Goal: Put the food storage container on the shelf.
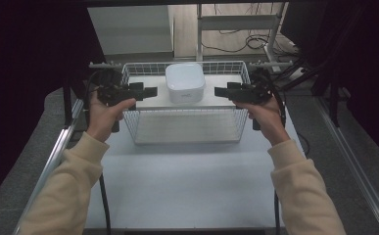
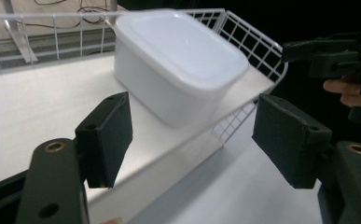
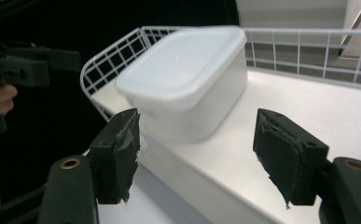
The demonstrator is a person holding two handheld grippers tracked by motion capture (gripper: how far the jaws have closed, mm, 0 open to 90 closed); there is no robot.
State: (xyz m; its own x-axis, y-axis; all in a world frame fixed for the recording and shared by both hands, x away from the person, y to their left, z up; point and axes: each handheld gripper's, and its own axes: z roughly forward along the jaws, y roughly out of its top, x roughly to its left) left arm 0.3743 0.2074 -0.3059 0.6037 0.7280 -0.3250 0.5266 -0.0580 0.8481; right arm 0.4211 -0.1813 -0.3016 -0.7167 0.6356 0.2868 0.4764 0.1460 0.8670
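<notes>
A white lidded plastic container [image 1: 185, 82] stands on a white board [image 1: 224, 79] laid across a white wire basket [image 1: 187, 141]. My left gripper [image 1: 153, 91] is at the basket's left side and points right at the container, open with nothing between its jaws. My right gripper [image 1: 218, 91] faces it from the right side, also open and empty. In the left gripper view the container [image 2: 178, 60] lies beyond my open left gripper [image 2: 194, 140], a little left of the gap. In the right gripper view the container [image 3: 187, 79] sits just ahead of my open right gripper [image 3: 194, 158].
The basket stands at the far middle of a white table [image 1: 187, 186]. Metal rails [image 1: 55, 156] run along both table sides, and cables and a metal frame [image 1: 236, 22] lie behind. Dark curtains close off left and right.
</notes>
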